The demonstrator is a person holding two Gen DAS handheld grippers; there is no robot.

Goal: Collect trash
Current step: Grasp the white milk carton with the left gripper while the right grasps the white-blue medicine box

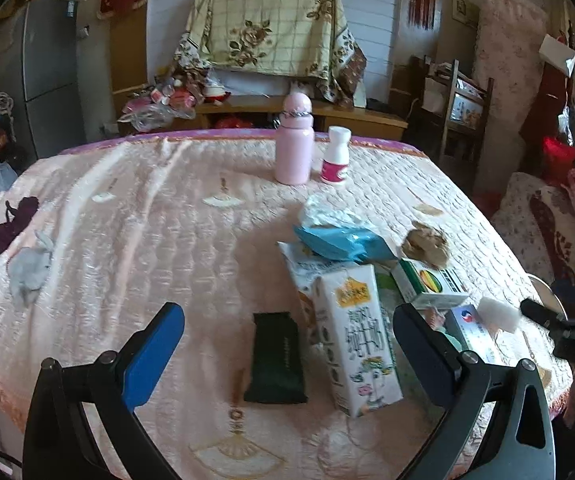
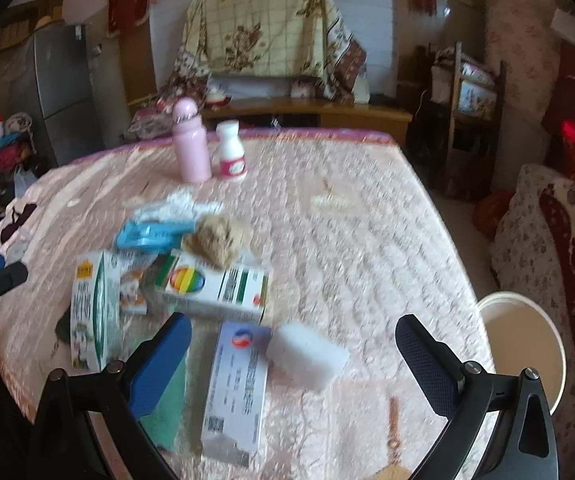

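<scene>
My right gripper (image 2: 293, 364) and left gripper (image 1: 287, 354) hung spread and empty; crowded cartons risked snagging beside the white foam block (image 2: 307, 356).

Pink quilted cloth covering the surface (image 1: 127, 216). Tall pink metal bottle with rounded cap (image 1: 293, 140) upright near far edge, small white plastic bottle with magenta label (image 1: 335, 156) just beside it. Grey fridge (image 1: 43, 76) far left. Floral checked cloth (image 1: 271, 16) draped over furniture behind.
</scene>
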